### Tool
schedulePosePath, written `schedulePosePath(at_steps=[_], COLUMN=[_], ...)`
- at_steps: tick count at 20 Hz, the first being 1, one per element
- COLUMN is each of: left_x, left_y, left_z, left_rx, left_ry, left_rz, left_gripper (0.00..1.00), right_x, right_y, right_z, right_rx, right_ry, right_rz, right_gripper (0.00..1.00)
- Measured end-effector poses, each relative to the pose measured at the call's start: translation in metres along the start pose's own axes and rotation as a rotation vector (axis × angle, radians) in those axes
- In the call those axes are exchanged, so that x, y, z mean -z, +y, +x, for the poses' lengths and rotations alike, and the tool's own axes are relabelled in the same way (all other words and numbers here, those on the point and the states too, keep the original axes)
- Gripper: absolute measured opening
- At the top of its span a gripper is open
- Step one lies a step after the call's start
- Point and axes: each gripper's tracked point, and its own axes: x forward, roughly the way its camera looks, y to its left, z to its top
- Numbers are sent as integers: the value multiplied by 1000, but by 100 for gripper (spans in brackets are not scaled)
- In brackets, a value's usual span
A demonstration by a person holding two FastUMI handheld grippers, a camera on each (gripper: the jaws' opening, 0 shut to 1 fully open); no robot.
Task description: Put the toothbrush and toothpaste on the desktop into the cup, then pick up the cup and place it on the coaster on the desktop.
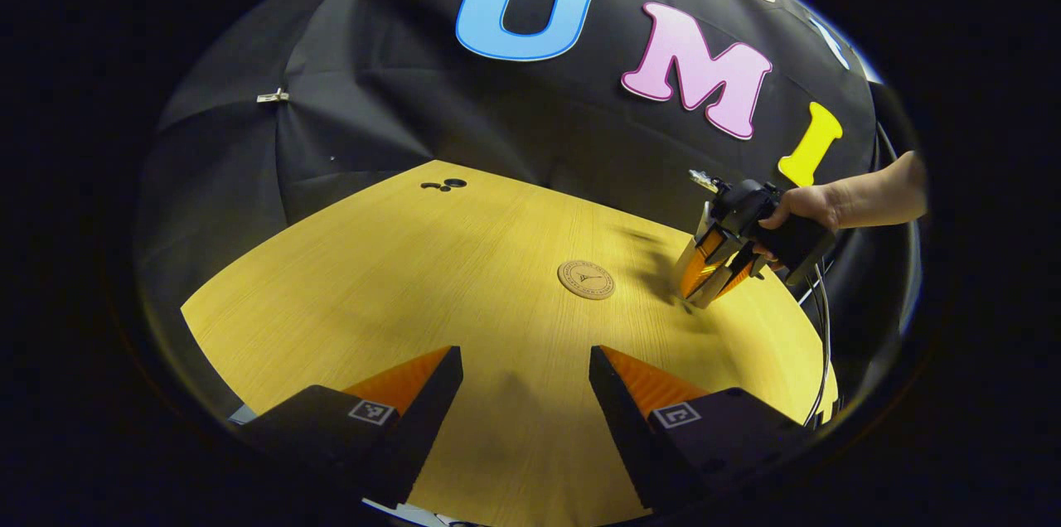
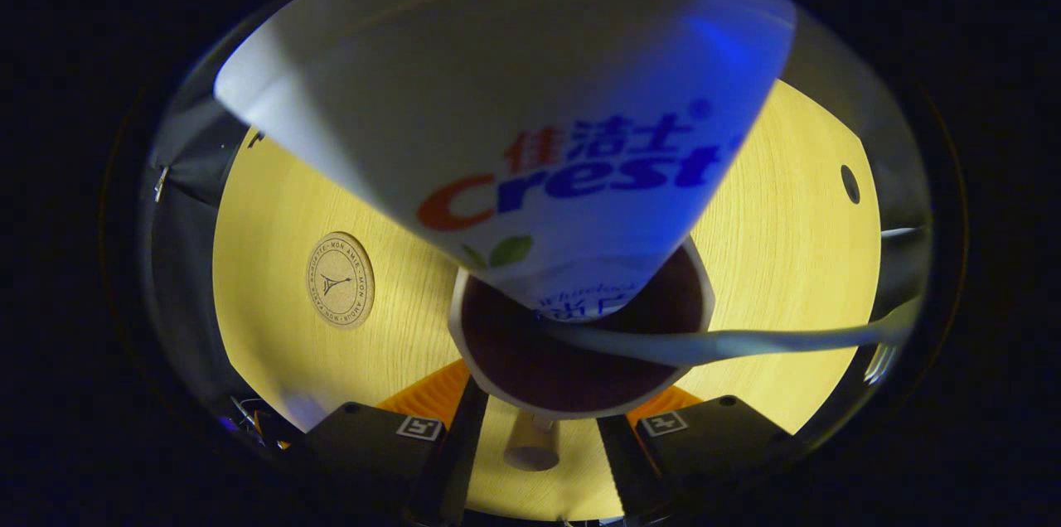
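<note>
between the right gripper (image 2: 535, 419)'s fingers the cup (image 2: 580, 345) is clasped above the desktop (image 2: 787, 262), with the toothpaste (image 2: 514, 96) and the toothbrush (image 2: 729, 342) seen standing in it. just beside it, on the desktop, the coaster (image 2: 341, 279) is seen lying bare. the left gripper (image 1: 526, 378) is held wide apart with nothing in it.

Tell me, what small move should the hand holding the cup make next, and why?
Probably carry the cup across to the coaster and lower it there. The toothpaste and toothbrush already sit in the cup, the right gripper has its jaws on either side of it, and the coaster lies bare. I cannot tell whether the jaws press firmly.
</note>
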Motion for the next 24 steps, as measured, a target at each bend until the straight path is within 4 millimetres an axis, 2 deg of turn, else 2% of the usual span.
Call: schedulePosePath(at_steps=[1, 2, 4, 5, 7, 8, 10, 12, 14, 15, 16, 24], left_x=[1, 2, 2, 3, 4, 7, 10, 14, 14, 14, 15, 16], left_y=[0, -1, -4, -6, -9, -11, -14, -15, -16, -17, -16, -12], left_z=[1, 1, 1, 1, -1, -1, -3, -3, -3, -4, -4, -7], left_rx=[1, 4, 9, 11, 18, 20, 27, 30, 32, 33, 33, 40], left_ry=[3, 5, 12, 15, 20, 23, 30, 39, 41, 41, 42, 52], left_rz=[0, 0, -1, 1, 8, 11, 15, 18, 21, 23, 24, 24], left_gripper=[97, 97, 97, 97, 97, 100, 97, 97, 97, 97, 97, 97], right_x=[0, -1, 2, 1, 3, 5, 7, 9, 9, 8, 6, -6], right_y=[0, -1, 3, 2, 2, 2, 1, -1, -1, -1, 0, 45], right_z=[0, 1, 2, 0, 2, 3, 1, 0, -2, -2, -3, -22], right_rx=[3, 3, -6, -1, -2, -5, -2, 18, 34, 43, 47, 7], right_ry=[-1, -2, 12, 10, 13, 16, 8, -4, -20, -32, -46, -103], right_rz=[-1, -1, -2, -4, -30, -48, -89, -132, -163, -180, -194, -250], right_gripper=[65, 53, 50, 31, 34, 27, 38, 24, 22, 28, 28, 27])
